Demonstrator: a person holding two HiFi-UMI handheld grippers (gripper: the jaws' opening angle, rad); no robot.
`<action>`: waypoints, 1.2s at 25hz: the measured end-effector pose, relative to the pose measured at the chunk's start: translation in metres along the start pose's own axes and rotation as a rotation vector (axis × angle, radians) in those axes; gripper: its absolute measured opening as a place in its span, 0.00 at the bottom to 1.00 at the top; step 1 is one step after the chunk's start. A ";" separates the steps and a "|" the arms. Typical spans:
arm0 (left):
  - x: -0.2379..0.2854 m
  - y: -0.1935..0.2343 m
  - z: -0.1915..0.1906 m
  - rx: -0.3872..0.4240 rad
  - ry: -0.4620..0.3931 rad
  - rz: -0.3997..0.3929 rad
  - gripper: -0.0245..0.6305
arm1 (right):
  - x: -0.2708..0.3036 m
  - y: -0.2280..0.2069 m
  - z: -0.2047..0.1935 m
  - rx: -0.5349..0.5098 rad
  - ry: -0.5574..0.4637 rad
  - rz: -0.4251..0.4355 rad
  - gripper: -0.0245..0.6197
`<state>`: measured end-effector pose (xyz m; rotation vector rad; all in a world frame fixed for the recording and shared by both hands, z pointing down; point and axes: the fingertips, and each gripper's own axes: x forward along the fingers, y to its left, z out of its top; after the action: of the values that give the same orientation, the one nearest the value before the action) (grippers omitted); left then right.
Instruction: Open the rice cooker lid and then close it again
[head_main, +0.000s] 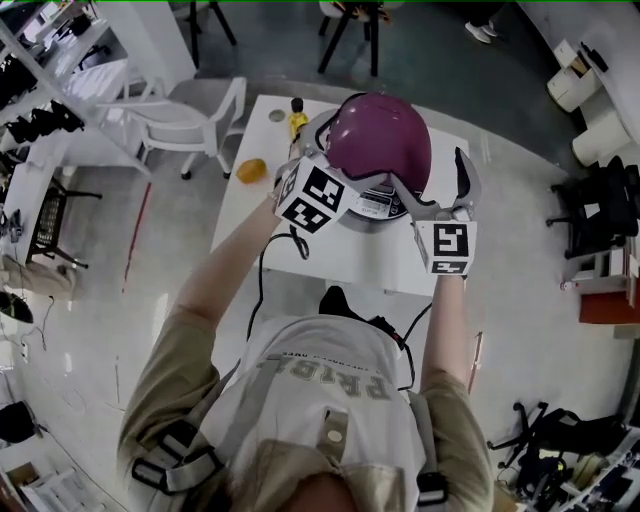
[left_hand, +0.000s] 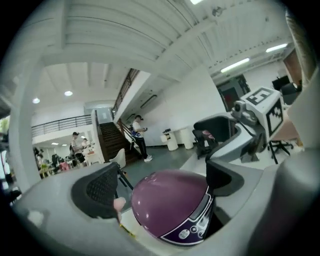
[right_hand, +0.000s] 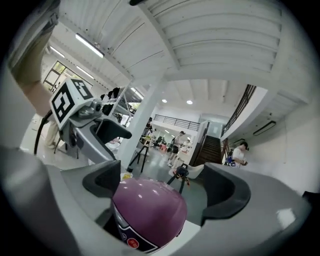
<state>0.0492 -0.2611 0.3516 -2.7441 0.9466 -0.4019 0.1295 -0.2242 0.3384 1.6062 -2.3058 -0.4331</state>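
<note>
Head view: a person holds two smooth grey plastic grippers close to the front of a rice cooker (head_main: 380, 140) on a white table (head_main: 300, 265). The left gripper (left_hand: 162, 181) has its jaws spread wide and grips nothing. The cooker's glossy purple domed lid (left_hand: 167, 200) sits in the gap just beyond its tips, with neither pad visibly pressing on it. The right gripper (right_hand: 165, 189) is likewise wide open and empty, the same lid framed between its jaws. Each jaw ends in a rounded black pad (left_hand: 102, 186) with a fine mesh texture. Below the lid, a dark curved control panel (left_hand: 197, 227) with small round buttons faces the grippers. Each gripper carries a cube (head_main: 315, 197) of black-and-white square markers.
</note>
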 end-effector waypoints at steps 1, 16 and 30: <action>-0.002 0.002 0.001 -0.050 -0.022 0.033 0.89 | -0.001 -0.001 0.005 0.008 -0.020 -0.030 0.81; -0.048 0.024 0.017 -0.247 -0.233 0.399 0.29 | -0.024 0.007 0.029 -0.022 -0.107 -0.258 0.32; -0.060 0.021 0.019 -0.180 -0.253 0.473 0.05 | -0.039 -0.004 0.025 0.147 -0.153 -0.365 0.04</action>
<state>-0.0019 -0.2381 0.3166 -2.5141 1.5593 0.1145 0.1356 -0.1871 0.3113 2.1483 -2.1933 -0.4919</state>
